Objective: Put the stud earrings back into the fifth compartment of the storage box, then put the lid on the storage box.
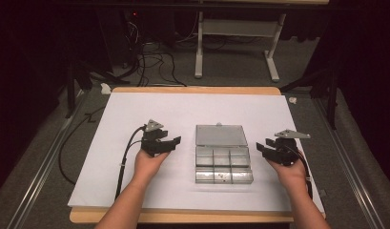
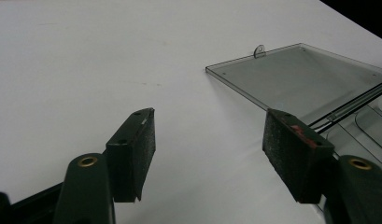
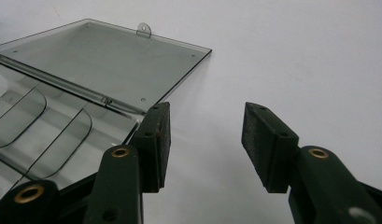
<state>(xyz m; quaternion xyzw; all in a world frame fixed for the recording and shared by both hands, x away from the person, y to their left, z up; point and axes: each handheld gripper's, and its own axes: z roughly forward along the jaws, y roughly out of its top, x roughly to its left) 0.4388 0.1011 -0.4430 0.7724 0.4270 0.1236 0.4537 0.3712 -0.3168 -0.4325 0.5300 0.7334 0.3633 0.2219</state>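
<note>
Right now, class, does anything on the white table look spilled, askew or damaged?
Nothing stands out. The clear plastic compartment box sits square on the white table, its lid lying flat open behind it. Both grippers, left and right, stand open beside it, holding nothing.

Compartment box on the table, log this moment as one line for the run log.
compartment box: lid open, lying flat behind it | left claw: open, empty, left of box | right claw: open, empty, right of box | table: white sheet
</note>
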